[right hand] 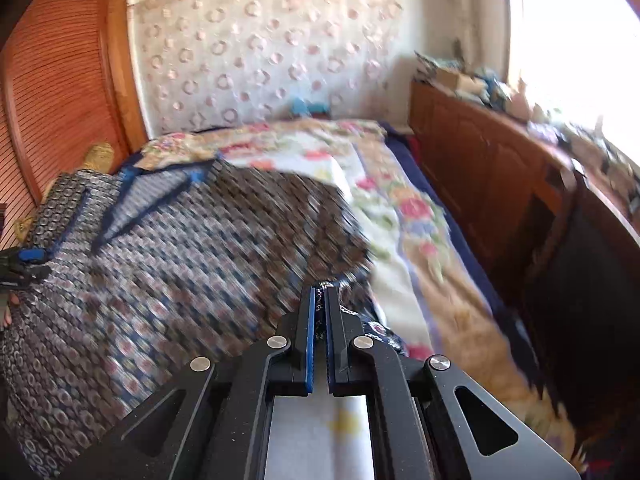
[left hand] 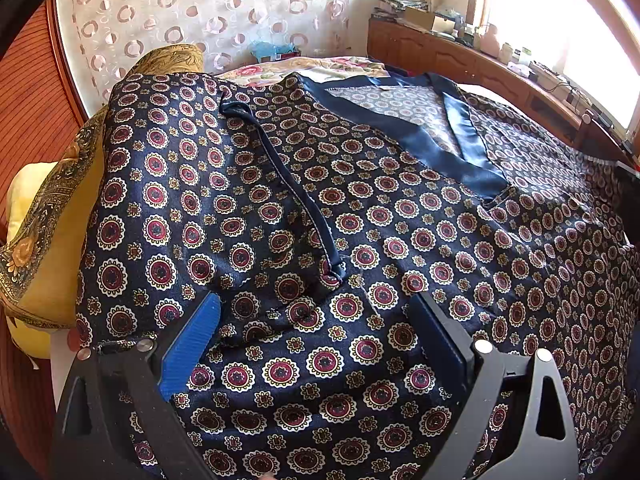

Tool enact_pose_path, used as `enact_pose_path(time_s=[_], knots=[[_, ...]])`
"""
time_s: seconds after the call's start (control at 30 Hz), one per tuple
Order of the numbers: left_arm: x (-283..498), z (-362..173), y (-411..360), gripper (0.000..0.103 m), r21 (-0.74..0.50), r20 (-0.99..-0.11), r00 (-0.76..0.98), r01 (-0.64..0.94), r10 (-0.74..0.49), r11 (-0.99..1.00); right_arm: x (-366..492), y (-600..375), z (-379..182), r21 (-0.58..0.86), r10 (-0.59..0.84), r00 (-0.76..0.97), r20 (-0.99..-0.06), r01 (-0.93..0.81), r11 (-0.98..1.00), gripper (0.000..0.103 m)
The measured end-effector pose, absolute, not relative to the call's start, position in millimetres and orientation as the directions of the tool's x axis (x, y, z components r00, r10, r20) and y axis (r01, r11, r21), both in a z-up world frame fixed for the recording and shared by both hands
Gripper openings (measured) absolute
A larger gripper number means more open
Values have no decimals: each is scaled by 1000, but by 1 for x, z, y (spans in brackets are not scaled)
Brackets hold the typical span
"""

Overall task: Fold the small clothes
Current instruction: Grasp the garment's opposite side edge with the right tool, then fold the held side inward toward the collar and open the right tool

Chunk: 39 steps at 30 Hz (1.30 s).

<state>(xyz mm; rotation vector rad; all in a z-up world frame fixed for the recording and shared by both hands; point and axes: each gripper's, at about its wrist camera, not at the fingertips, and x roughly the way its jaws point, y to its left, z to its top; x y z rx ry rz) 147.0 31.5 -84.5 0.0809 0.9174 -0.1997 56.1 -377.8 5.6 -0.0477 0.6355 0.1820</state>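
Note:
A dark navy satin top (left hand: 320, 220) with red and cream medallions lies spread on the bed. Its V-neck has a plain navy trim (left hand: 440, 148). One sleeve is folded across the front, and its navy cuff band (left hand: 288, 188) runs down the middle. My left gripper (left hand: 316, 304) hovers low over the near part of the top, open wide, with cloth lying between the blue pads (left hand: 196, 344) but not pinched. In the blurred right wrist view, my right gripper (right hand: 319, 292) is shut on a side edge of the top (right hand: 180, 260), lifted off the bedspread. The left gripper (right hand: 28, 258) shows at the far left.
A yellow patterned cushion (left hand: 52, 248) lies at the left under the top's edge. A floral bedspread (right hand: 400, 208) covers the bed. A wooden cabinet (right hand: 480, 168) with clutter runs along the right under a bright window. A louvred wooden panel (right hand: 60, 80) stands at left.

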Motion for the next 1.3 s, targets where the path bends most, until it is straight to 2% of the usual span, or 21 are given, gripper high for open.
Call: enact_pose_path(time_s=[0.13, 0.2, 0.4, 0.53, 0.63, 0.73, 0.8, 0.83, 1.0, 1.13, 1.3], knots=[[147, -84, 31, 97, -14, -795, 591, 206, -136, 979, 59, -331, 16, 2, 257, 779, -571, -312, 950, 4], [147, -85, 31, 97, -16, -795, 590, 206, -137, 978, 59, -307, 5, 20, 310, 737, -601, -374, 927, 4], [143, -84, 31, 96, -4, -795, 590, 224, -139, 975, 53, -276, -33, 15, 326, 661, -676, -430, 903, 4], [134, -79, 31, 96, 28, -783, 615, 192, -98, 981, 54, -287, -36, 46, 335, 658, -675, -415, 909, 8], [120, -67, 31, 96, -9, -746, 653, 183, -129, 983, 48, -294, -30, 61, 337, 667, -664, -401, 914, 13], [103, -51, 30, 97, -45, -697, 699, 182, -161, 982, 35, -302, -18, 62, 336, 687, -644, -390, 919, 23], [92, -41, 28, 97, -44, -663, 733, 164, -152, 985, 26, -307, -5, 52, 320, 710, -627, -371, 927, 36], [88, -37, 27, 97, -41, -650, 747, 154, -143, 987, 24, -310, -2, 50, 316, 721, -617, -365, 930, 38], [71, -26, 21, 97, -59, -602, 785, 136, -144, 989, 23, -333, 8, 48, 258, 765, -590, -287, 957, 39], [64, -25, 13, 97, -68, -590, 789, 165, -173, 984, 40, -348, -8, 40, 190, 755, -628, -213, 976, 39], [64, -32, -1, 97, -61, -604, 777, 177, -178, 982, 62, -349, -29, 58, 173, 706, -686, -184, 981, 39]])
